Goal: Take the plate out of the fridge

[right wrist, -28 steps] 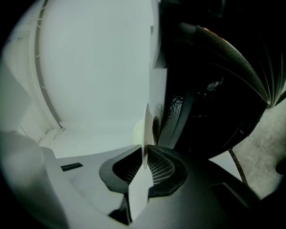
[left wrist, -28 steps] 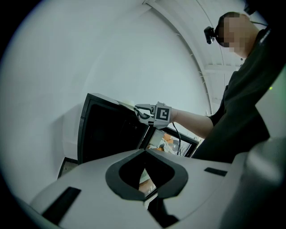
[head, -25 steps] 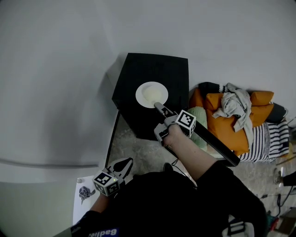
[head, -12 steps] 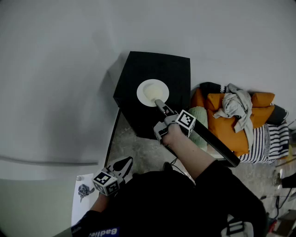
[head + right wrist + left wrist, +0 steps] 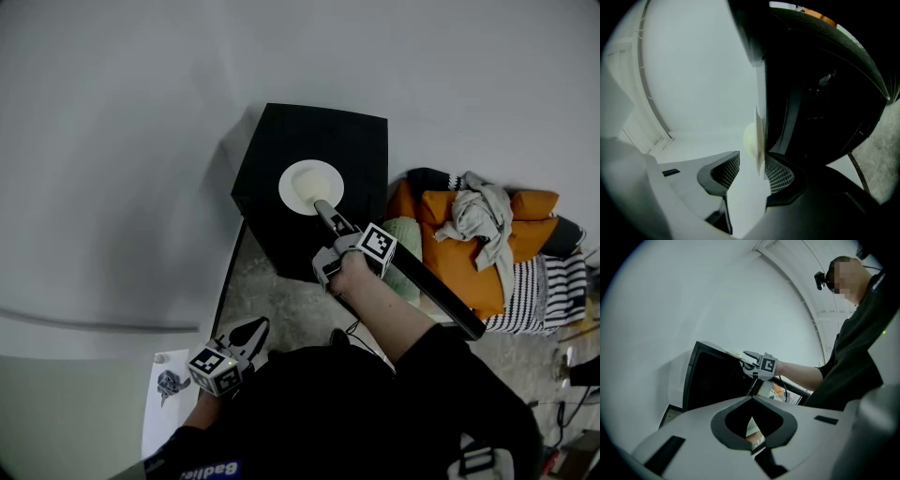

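One orange cushion (image 5: 439, 251) beside fridge (image 5: 347, 141).

Orange cushions (image 5: 466, 258) lay heaped against the white wall (image 5: 141, 141) under a crumpled grey cloth (image 5: 480, 214) (striped fabric (image 5: 551, 281) just beside them), and a printed sheet (image 5: 167, 401) lay on the floor.

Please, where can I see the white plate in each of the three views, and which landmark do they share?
Head view: the plate lies on top of the black fridge, above centre.
Left gripper view: a pale sliver on the fridge's top edge, probably the plate.
Right gripper view: edge-on at centre, between the right gripper's jaws, which have just been opening.
Shared landmark: the black fridge.
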A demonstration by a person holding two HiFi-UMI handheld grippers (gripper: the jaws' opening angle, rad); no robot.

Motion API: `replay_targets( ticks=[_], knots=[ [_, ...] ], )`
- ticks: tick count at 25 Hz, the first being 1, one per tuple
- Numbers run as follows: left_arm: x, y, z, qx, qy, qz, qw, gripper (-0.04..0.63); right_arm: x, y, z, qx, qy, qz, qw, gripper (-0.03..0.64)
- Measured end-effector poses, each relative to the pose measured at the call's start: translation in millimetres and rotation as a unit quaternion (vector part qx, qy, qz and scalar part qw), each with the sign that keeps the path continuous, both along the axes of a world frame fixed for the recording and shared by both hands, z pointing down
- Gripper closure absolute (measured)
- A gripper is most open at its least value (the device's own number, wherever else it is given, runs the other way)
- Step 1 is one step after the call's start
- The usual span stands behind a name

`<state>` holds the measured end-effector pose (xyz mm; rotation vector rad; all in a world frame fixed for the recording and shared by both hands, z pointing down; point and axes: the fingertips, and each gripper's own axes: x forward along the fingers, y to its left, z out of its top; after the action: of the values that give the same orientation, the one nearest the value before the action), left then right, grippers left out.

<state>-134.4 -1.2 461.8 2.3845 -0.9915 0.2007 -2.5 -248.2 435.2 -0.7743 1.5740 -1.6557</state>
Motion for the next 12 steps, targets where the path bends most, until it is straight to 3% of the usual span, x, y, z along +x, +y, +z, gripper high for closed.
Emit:
replay_targets(
  ticks=[7,12],
  knots=[
    [2,1,-1,0.000,-0.001,-0.004,1.0000,0.597,3,3,9,-0.009,-0.001,-0.001,1.000,0.465],
    [7,1,-2,0.002,-0.001,-0.001,1.0000,0.597,-1,16,-2,0.019,0.013,-0.022,0.999,0.465]
  ],
)
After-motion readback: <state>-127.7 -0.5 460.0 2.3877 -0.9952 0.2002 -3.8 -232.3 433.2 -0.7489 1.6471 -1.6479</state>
